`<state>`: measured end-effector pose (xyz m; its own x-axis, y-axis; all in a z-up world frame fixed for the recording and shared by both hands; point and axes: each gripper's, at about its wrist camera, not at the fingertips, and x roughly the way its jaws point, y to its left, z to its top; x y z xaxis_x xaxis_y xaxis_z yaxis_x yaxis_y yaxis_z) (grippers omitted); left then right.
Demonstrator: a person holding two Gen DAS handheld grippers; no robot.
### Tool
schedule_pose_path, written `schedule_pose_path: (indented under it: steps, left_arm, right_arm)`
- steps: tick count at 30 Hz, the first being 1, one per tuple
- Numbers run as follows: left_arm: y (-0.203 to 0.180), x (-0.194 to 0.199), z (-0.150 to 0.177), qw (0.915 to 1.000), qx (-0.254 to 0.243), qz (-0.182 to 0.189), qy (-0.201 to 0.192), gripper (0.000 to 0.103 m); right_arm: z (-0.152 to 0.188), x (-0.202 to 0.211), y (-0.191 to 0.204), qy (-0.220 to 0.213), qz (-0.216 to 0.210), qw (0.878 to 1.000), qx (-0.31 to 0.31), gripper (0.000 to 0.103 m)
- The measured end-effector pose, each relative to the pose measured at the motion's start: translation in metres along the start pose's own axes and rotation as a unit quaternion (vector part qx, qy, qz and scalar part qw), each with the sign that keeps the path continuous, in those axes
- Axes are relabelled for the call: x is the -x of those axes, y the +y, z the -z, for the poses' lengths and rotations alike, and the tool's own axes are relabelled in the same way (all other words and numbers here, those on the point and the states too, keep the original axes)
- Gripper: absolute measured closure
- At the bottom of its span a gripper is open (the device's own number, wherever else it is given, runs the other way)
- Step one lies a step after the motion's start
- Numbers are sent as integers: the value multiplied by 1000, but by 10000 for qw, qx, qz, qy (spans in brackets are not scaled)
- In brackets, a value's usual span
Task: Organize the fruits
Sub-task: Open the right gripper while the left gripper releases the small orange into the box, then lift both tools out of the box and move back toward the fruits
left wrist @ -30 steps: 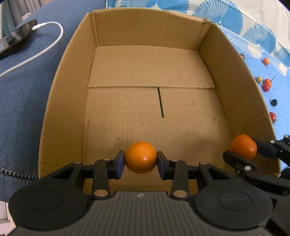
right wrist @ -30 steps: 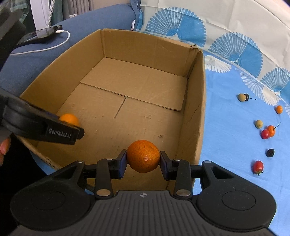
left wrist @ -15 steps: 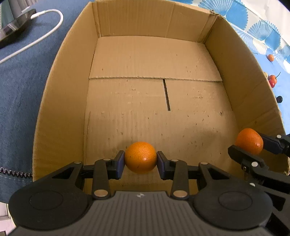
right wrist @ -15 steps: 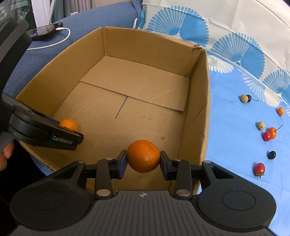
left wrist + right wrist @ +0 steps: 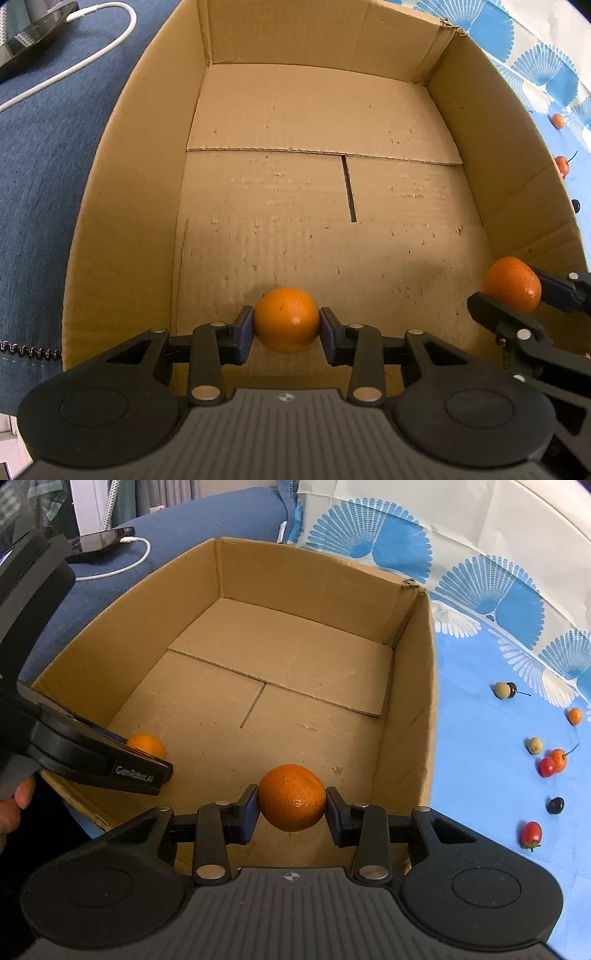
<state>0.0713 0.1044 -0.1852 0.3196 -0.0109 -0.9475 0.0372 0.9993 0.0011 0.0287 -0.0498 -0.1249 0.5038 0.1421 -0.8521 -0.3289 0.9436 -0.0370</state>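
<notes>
Both tongs are matte black plastic: ribbed grey-black deck along the bottom of each frame, two round discs at the lower corners, silver rivets on the linkage arms, dark blue pads. The left tongs (image 5: pixel 146 755) have "GenRobot.AI" printed in grey, mid-left of the right wrist frame.

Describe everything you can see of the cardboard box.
The cardboard box is plain brown corrugated card, open-topped, with four upright walls and a floor of overlapping flaps with a slit between them. It sits partly on blue fabric, partly on a blue patterned cloth. No fruit lies on its floor; its far right corner edge looks frayed.
</notes>
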Motion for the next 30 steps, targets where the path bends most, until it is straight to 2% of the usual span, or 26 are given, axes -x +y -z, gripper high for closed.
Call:
schedule_pose_path:
  steps: [5,6,7,10,11,14,15,16,18,23,30]
  left_arm:
    - [0,1,0,10000,-55,-2,-23,58]
    - [0,2,0,10000,-70,32,-36,44]
    - [0,3,-1,9999,-73,84,-65,23]
    - [2,14,-2,9991,-36,378,-209,11]
    - [2,19,-3,9989,-62,387,-260,11]
    - [-1,40,-2,9979,-171,323,-526,9]
    - [-1,48,-1,9977,-172,250,-604,4]
    - [0,57,1,9972,-133,131,-727,0]
    - [3,81,10,9939,-66,-1,-1102,0]
    - [13,117,40,9904,128,-139,-1366,0]
    - [28,144,97,9879,575,-306,-1410,0]
  right_arm:
    - [-1,-2,2,42,47,10000,73,64]
    - [-1,-1,2,40,55,10000,53,64]
    - [-1,-1,2,38,64,10000,24,63]
    - [-2,1,-1,9,124,9999,-90,46]
    - [-2,4,-1,-41,148,9998,-134,37]
    - [-4,17,-4,-190,253,9993,-182,28]
    - [-5,23,-5,-240,300,9990,-206,23]
    - [-4,30,-7,-322,260,9989,-220,22]
    - [-1,46,-8,-435,281,9984,-221,13]
    - [20,87,-6,-720,570,9957,-124,10]
    - [54,134,-6,-1009,540,9922,-496,6]
